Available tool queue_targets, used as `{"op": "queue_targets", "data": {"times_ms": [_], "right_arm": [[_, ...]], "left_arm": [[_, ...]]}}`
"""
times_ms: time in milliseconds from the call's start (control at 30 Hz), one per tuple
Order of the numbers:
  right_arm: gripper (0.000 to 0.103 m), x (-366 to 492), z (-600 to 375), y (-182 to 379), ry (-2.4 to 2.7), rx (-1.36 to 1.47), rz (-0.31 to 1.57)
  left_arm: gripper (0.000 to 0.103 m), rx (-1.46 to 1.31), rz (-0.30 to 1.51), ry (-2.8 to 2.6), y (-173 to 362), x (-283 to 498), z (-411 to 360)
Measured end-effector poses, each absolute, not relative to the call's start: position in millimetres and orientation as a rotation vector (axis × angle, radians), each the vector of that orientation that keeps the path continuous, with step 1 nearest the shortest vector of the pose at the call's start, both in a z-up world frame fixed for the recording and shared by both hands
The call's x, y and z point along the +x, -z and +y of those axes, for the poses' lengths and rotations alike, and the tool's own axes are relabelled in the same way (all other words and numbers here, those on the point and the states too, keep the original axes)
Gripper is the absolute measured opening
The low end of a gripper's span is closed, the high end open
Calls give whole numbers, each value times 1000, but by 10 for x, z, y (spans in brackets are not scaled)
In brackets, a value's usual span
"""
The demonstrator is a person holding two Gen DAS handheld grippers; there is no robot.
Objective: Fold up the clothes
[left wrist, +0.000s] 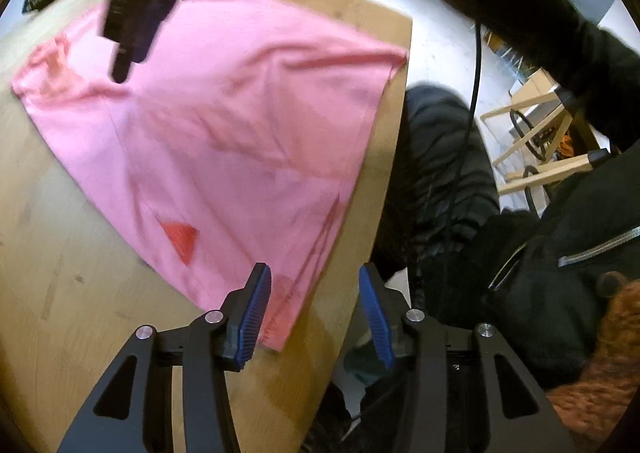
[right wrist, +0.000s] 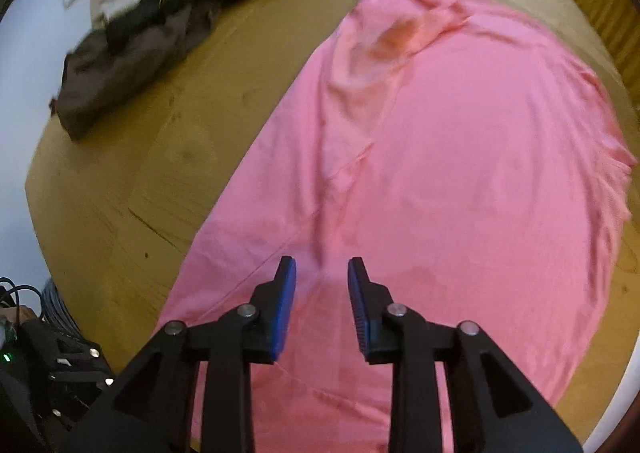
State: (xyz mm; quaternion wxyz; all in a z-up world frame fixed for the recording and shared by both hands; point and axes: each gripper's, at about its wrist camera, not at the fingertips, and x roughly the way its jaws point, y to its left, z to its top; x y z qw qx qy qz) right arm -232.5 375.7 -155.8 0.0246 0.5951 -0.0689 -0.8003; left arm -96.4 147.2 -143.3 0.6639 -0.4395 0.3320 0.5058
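A pink shirt [right wrist: 440, 173] lies spread flat on the wooden table [right wrist: 132, 181], with a sleeve folded inward over its body. My right gripper [right wrist: 322, 263] hovers just above the near part of the shirt, jaws open a little and nothing between the blue pads [right wrist: 286, 305]. In the left wrist view the shirt [left wrist: 224, 125] reaches the table's right edge. My left gripper [left wrist: 314, 269] stands open over the shirt's near corner, not pinching the cloth. The right gripper [left wrist: 132, 13] shows there as a blurred black shape over the far side of the shirt.
A heap of brown, black and white clothes [right wrist: 132, 29] lies at the table's far left. Black gear with cables [right wrist: 56, 365] sits off the near left edge. Past the table's right edge [left wrist: 384, 181] are a person's dark clothing [left wrist: 440, 181] and a wooden stool [left wrist: 532, 133].
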Motion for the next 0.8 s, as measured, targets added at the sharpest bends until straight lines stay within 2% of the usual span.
{"op": "queue_targets", "data": {"times_ms": [100, 233, 267, 333, 367, 533, 633, 767, 800], "right_arm": [[27, -2246, 3932, 1399, 2500, 1798, -278], [27, -2400, 4296, 1151, 2595, 1705, -421], [29, -2497, 4399, 1080, 2619, 1684, -456], [44, -2744, 4576, 1022, 2665, 1662, -485], [48, -2950, 4628, 1015, 2704, 1653, -484], [51, -3687, 4802, 1272, 2683, 1701, -616], [51, -3921, 4635, 1458, 2628, 1740, -589], [50, -4102, 4427, 1579, 2636, 1790, -445], [47, -4113, 4416, 1595, 2628, 1784, -444]], "left_arm": [[43, -934, 719, -1229, 1226, -1106, 1589], [44, -928, 773, -1285, 1373, -1193, 1836], [44, -950, 785, -1268, 1476, -1192, 1893], [44, -959, 790, -1236, 1560, -1161, 1913], [44, -963, 793, -1220, 1602, -1146, 1922], [51, -990, 780, -1178, 1656, -1112, 1921], [51, -1004, 754, -1162, 1666, -1145, 1912], [51, -1012, 729, -1142, 1676, -1180, 1894], [51, -1009, 729, -1139, 1678, -1179, 1888]]}}
